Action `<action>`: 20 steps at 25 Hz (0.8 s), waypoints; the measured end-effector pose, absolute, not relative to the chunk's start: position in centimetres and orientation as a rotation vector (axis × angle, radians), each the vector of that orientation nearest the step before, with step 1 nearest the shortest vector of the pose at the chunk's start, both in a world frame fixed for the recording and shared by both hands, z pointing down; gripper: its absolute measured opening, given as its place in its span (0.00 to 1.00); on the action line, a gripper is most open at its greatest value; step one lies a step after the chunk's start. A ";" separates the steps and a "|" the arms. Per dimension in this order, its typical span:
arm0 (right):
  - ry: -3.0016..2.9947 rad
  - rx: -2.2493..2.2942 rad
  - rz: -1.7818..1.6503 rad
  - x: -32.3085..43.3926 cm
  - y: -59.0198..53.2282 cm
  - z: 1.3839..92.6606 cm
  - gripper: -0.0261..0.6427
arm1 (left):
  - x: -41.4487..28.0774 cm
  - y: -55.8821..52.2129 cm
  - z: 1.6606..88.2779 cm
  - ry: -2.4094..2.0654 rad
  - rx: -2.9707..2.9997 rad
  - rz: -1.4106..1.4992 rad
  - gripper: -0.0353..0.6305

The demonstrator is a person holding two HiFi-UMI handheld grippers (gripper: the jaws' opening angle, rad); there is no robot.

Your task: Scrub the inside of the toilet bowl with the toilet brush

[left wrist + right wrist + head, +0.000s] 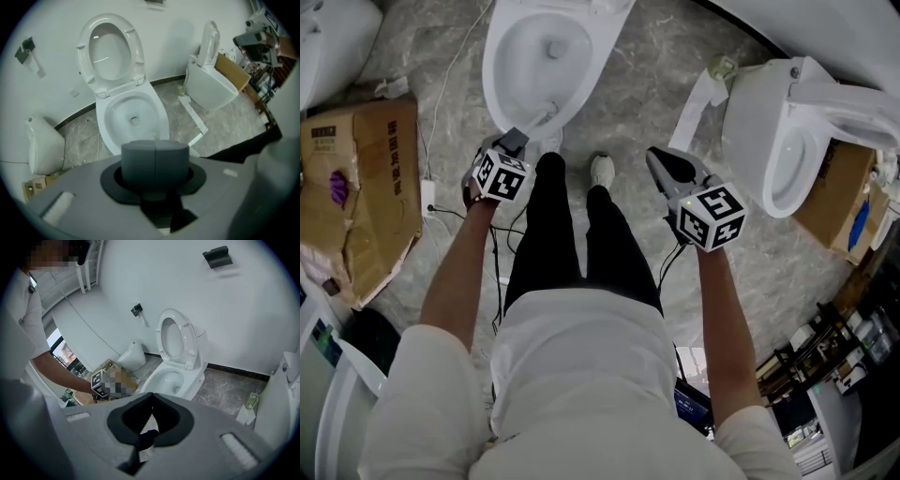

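A white toilet bowl (539, 52) stands open in front of me, its seat and lid (110, 49) raised against the wall. I see no toilet brush in any view. My left gripper (517, 142) hovers near the bowl's front rim. Its dark pads (140, 157) are pressed together with nothing between them. My right gripper (662, 161) hangs to the right of the bowl, above the floor, jaws meeting at the tips and empty. The bowl (171, 379) lies ahead of it in the right gripper view.
A second white toilet (787, 131) stands to the right, with a white strip and a small pale green object (722, 67) beside it. A cardboard box (356, 187) lies at left, and another white fixture (44, 143) beyond it. My legs and a shoe (602, 169) are between the grippers.
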State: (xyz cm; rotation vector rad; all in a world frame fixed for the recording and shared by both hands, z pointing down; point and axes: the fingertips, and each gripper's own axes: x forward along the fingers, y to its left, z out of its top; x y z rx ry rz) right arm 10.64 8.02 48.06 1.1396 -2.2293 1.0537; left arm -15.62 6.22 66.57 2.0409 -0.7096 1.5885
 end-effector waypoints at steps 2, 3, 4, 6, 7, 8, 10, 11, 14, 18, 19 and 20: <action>-2.227 1.145 1.060 10.7 8.0 48.2 0.04 | -14.8 5.8 66.6 -0.703 2.053 1.582 0.29; -2.226 1.147 1.064 10.7 8.0 48.2 0.04 | -14.4 5.5 66.6 -0.700 2.059 1.579 0.29; -2.224 1.150 1.067 10.8 8.0 48.3 0.04 | -13.9 5.3 66.6 -0.696 2.067 1.576 0.29; -2.220 1.157 1.074 10.9 8.0 48.3 0.04 | -13.1 4.9 66.5 -0.687 2.081 1.573 0.29; -2.217 1.161 1.078 11.0 8.0 48.3 0.04 | -12.6 4.6 66.4 -0.681 2.089 1.572 0.29; -2.215 1.166 1.082 11.1 8.0 48.3 0.04 | -12.3 4.4 66.4 -0.675 2.096 1.573 0.29; -2.211 1.174 1.090 11.2 8.0 48.4 0.04 | -11.6 4.2 66.3 -0.660 2.110 1.577 0.29; -2.209 1.176 1.093 11.2 8.0 48.4 0.04 | -11.3 4.0 66.3 -0.653 2.115 1.578 0.29; -2.205 1.187 1.103 11.2 7.7 48.6 0.04 | -10.5 3.3 66.3 -0.641 2.128 1.578 0.29; -2.204 1.202 1.126 11.2 7.2 48.8 0.04 | -9.4 1.8 66.4 -0.641 2.139 1.565 0.29; -2.202 1.201 1.131 11.2 7.1 49.0 0.04 | -9.0 1.5 66.4 -0.640 2.144 1.562 0.29; -2.200 1.199 1.135 11.2 7.0 49.1 0.04 | -8.6 1.1 66.4 -0.638 2.151 1.559 0.29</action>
